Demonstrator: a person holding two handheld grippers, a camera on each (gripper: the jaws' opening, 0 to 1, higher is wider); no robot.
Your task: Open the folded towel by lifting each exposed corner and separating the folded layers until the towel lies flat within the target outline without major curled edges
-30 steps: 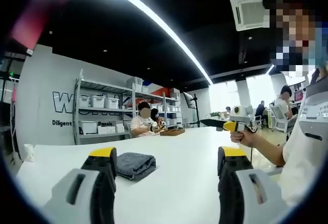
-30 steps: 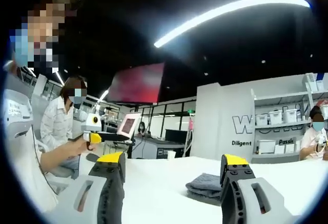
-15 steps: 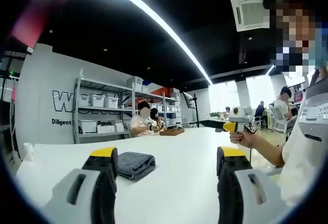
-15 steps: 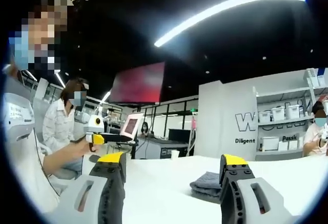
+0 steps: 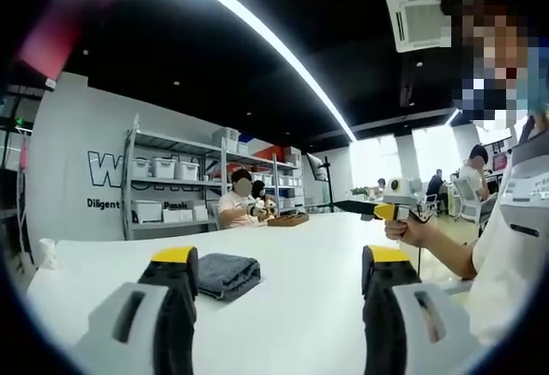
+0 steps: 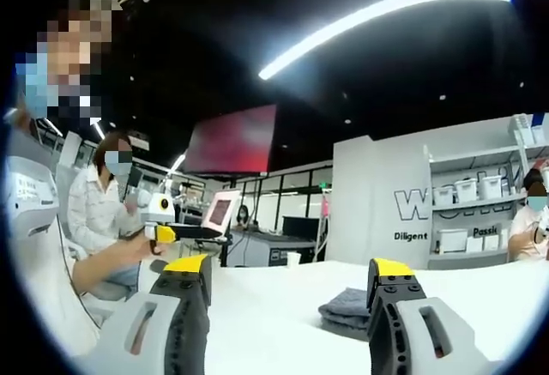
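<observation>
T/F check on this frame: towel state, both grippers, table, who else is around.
1. The grey towel lies folded on the white table. True.
2. The left gripper is clamped on the towel. False: its jaws stand apart, empty, short of the towel.
3. The right gripper is open. True.
4. The towel is spread flat. False: it sits as a folded stack.
5. A seated person works at the table's far end before shelves. True.
</observation>
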